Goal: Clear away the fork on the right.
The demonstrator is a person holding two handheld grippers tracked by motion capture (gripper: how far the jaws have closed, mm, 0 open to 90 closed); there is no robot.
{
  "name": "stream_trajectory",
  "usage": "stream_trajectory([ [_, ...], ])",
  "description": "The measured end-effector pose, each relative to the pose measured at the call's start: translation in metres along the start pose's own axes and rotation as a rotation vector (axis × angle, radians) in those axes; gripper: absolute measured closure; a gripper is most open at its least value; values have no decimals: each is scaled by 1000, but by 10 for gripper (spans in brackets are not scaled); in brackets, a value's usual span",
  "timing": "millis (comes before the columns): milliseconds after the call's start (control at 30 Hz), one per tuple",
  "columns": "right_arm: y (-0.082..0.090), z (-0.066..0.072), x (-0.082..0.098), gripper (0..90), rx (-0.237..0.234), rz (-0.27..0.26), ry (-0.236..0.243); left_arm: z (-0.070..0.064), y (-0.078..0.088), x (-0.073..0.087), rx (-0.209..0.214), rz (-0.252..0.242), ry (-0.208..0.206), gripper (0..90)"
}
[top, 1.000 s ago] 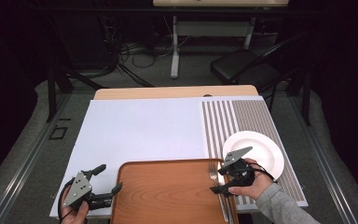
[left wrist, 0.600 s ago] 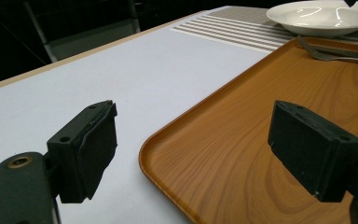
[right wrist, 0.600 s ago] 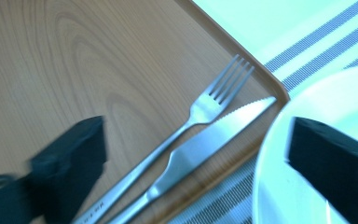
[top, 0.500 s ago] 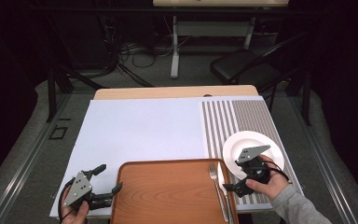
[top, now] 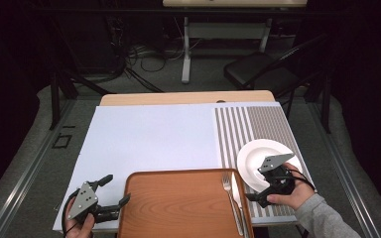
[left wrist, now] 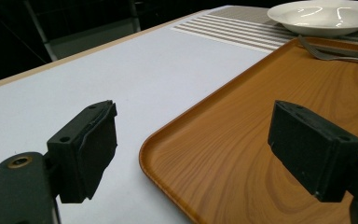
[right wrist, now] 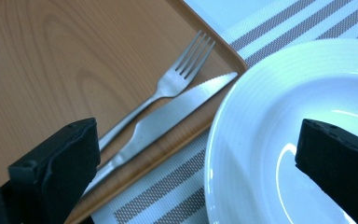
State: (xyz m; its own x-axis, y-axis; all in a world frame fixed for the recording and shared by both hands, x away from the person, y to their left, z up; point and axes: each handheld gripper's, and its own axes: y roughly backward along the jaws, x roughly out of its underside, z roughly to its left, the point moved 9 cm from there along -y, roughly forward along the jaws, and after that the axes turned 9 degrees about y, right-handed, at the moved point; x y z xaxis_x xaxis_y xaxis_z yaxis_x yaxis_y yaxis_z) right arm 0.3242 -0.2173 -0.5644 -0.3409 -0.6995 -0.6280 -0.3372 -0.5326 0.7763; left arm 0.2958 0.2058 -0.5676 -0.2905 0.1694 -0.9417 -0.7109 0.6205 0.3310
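A: How many things lie by the wooden tray (top: 178, 206)?

B: One fork (right wrist: 177, 79) and one knife (right wrist: 168, 116) along its right edge; one white ribbed plate (top: 258, 158), glossy, just right of the tray.

A: And the hand-held grippers?

B: The right hand-held gripper (top: 265, 191), jaws spread with nothing between them, is over the plate; the left hand-held gripper (top: 111, 193), spread, is at the tray's left corner.

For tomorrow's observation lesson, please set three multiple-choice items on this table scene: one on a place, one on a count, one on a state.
1. Where does the round white ceramic plate sit?
A. on the striped placemat
B. on the brown wooden tray
C. on the floor

2. How many pieces of steel cutlery lie on the tray?
A. none
B. two
C. four

3. How is the right hand-held gripper?
A. shut on the plate
B. shut on a cup
C. open, holding nothing

Key: 1 A, the stripes lie under the plate; 2 B, a fork and a knife; 3 C, its jaws stand wide apart, pressing on nothing.
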Motion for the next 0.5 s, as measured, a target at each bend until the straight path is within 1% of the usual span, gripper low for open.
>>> stream_trajectory([
  [100, -1, -3, 6, 0, 8, 23, 14, 0, 0, 0, -2, -1, 1, 157],
  [233, -1, -10, 15, 0, 31, 53, 27, 0, 0, 0, -2, 0, 0, 157],
  [267, -1, -12, 18, 0, 35, 62, 28, 0, 0, 0, -2, 0, -2, 157],
  [300, -1, -15, 20, 0, 48, 72, 27, 0, 0, 0, -1, 1, -2, 157],
  [500, 2, -26, 35, 0, 98, 101, 16, 0, 0, 0, -3, 1, -1, 157],
])
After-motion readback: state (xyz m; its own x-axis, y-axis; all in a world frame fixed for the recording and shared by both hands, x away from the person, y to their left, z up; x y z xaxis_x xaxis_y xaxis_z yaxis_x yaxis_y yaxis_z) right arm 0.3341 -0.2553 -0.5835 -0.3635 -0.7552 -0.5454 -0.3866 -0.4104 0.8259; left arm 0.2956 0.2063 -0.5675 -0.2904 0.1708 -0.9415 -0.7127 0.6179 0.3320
